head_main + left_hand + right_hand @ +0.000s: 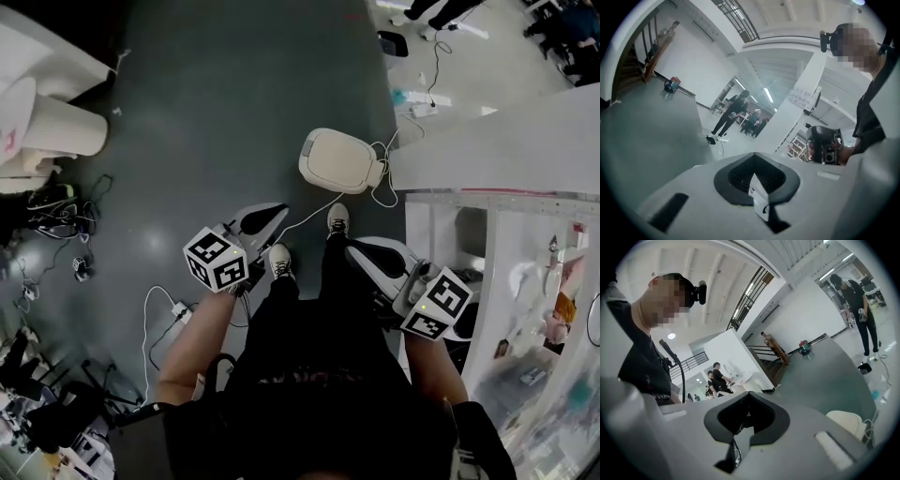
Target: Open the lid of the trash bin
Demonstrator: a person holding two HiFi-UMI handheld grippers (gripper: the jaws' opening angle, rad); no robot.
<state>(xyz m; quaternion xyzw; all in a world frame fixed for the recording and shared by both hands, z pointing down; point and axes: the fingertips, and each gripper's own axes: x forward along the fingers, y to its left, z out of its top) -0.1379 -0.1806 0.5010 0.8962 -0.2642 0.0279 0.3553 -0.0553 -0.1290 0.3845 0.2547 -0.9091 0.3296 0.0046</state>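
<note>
Ahead of both tools, well apart, on floor (234, 112): bin (339, 161), lid (330, 150) down. Narrow and empty, both left tool (267, 217) and right tool (367, 253). Probably light, stiff, smooth plastic; best hooked under lid's free edge.

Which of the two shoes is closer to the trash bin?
The shoe on the person's right, just short of the cream trash bin. The other shoe sits further back, near the left claw.

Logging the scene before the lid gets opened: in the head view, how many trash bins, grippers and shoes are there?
Trash bin: 1
Grippers: 2 (left gripper, right gripper)
Shoes: 2 (left shoe, right shoe)
Total: 5
</note>
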